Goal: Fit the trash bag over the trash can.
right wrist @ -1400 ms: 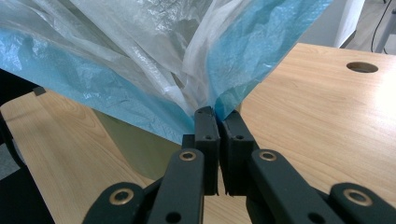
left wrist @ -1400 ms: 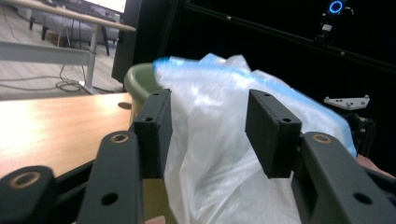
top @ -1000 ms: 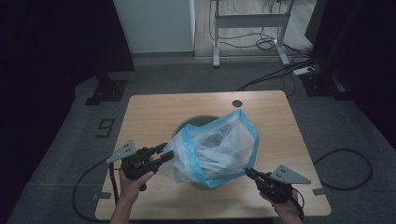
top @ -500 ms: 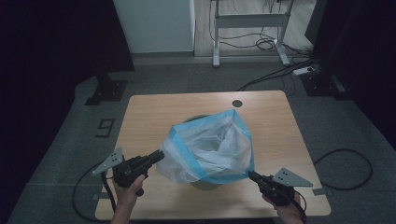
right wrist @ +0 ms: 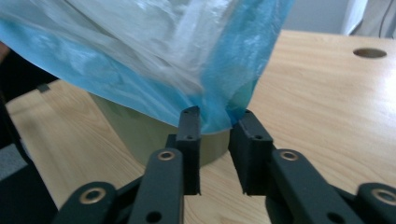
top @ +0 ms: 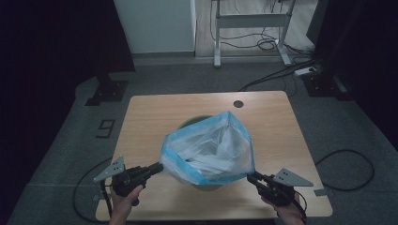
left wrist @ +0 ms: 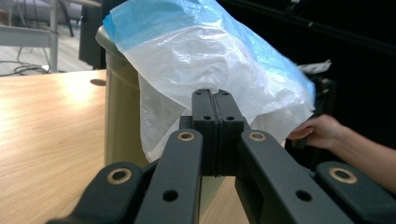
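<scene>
An olive bin (top: 188, 123) stands in the middle of the wooden table (top: 150, 112) under a white plastic bag (top: 206, 150) with a blue rim, which is spread over it. My left gripper (top: 158, 167) is shut on the bag's left rim corner; in the left gripper view its jaws (left wrist: 215, 93) meet in front of the bag (left wrist: 210, 51) and the bin (left wrist: 121, 116). My right gripper (top: 249, 177) is at the bag's right corner. Its jaws (right wrist: 217, 114) have just been opening, and the bag's (right wrist: 140, 42) blue corner hangs between the tips, unpressed, above the bin (right wrist: 149, 135).
A round cable hole (top: 239, 103) sits near the table's far edge. Cables (top: 347, 164) run across the floor to the right and behind. A "9" mark (top: 107, 127) lies on the floor at the left. A hand (left wrist: 317, 131) holds the right gripper beyond the bag.
My left gripper has closed on the bag's left rim and moved nearer and lower, stretching the bag wider. The right hand has stayed in place.
</scene>
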